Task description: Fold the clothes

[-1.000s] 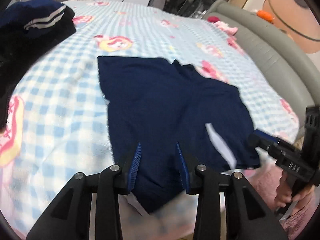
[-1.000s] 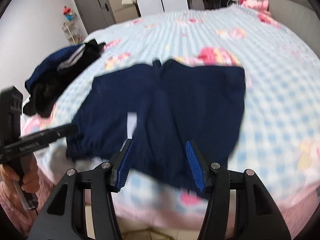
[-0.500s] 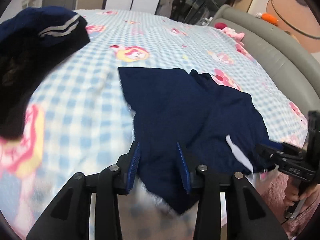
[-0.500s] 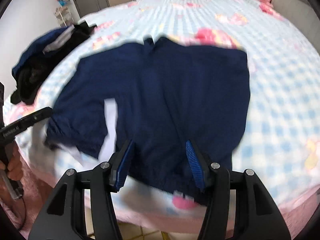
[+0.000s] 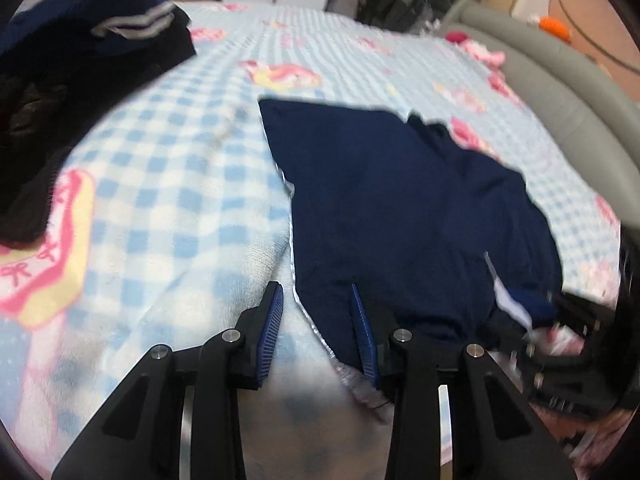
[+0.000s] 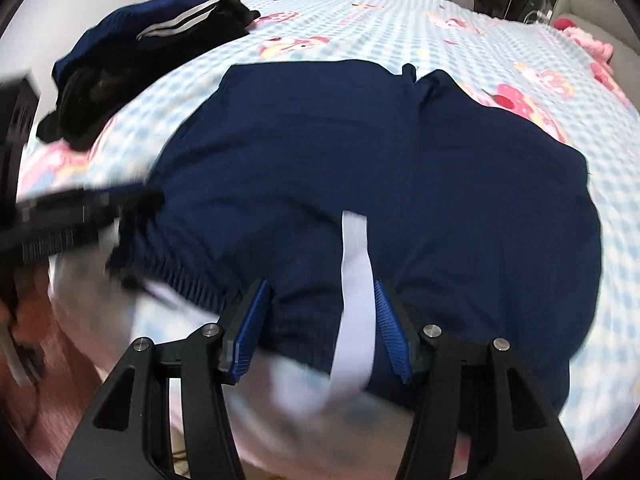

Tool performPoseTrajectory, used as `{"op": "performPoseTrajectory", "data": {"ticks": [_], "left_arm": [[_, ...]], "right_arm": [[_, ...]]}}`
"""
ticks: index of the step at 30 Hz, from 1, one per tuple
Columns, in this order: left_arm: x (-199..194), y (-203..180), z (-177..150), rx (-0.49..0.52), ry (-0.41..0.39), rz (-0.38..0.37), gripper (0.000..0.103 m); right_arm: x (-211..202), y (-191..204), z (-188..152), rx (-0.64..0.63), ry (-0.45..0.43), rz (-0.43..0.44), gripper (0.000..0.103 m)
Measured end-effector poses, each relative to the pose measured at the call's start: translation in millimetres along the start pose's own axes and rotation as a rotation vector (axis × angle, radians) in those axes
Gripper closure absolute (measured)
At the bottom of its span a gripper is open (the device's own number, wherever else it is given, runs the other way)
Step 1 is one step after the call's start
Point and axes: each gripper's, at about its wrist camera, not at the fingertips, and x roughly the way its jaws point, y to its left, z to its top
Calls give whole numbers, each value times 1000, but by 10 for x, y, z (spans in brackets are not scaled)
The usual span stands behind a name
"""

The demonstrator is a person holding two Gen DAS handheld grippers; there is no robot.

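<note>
a heap of dark clothes (image 6: 144,60) sits far left on the checked blanket (image 5: 160,200). the navy shorts (image 6: 380,184) lie flat near the bed's edge. both the left gripper (image 5: 316,320) and right gripper (image 6: 320,320) hover with jaws apart at the waistband, gripping nothing.

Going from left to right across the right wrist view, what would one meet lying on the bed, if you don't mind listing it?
Left gripper at the edge → pile of dark clothes → navy shorts with a white stripe → bare checked blanket → pink plush toy far right.
</note>
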Motion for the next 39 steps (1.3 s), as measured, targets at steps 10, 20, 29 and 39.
{"op": "performPoseTrajectory", "data": {"ticks": [10,20,29,39], "left_arm": [[211,-651,-257,219,96,22,65],[17,-688,-198,159,73,-43,63],[344,-1571,58,306,74,-132,61],[733,-2012,-20,380,158,-91,61]], "right_arm": [[-306,-414,-239,159,-14,-32,48],[-624,-855,-441,325,-70,-75,48],[-658,-1215,-593,454,-93,-133,47],[-824,-1482,-870,609,-110,-171,49]]}}
